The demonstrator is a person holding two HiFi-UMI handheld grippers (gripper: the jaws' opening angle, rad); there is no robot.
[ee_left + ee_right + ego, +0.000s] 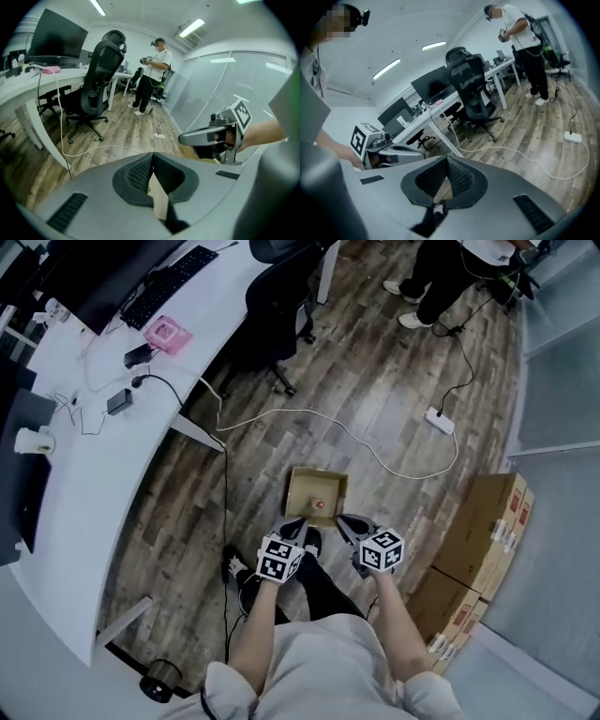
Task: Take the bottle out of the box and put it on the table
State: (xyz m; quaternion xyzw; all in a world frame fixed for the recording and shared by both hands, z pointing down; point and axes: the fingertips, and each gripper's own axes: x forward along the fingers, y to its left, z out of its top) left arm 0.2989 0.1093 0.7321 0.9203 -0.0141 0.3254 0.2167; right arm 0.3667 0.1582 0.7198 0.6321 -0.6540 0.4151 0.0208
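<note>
Head view shows left claw point(298, 524) and right claw point(349, 521) shut, empty, by the box point(300, 486); unopened, they'd likely topple the bottle point(319, 504).

Left gripper point(296, 525) and right gripper point(351, 524) side by side, jaws closed, angled downward

Wood floor point(375, 381) carries an open box point(298, 491), cartons point(483, 521), power strip point(440, 421), cable point(309, 414), chair point(277, 296); desk point(103, 456) holds keyboard point(169, 285), perhaps a charger point(119, 401)
</note>
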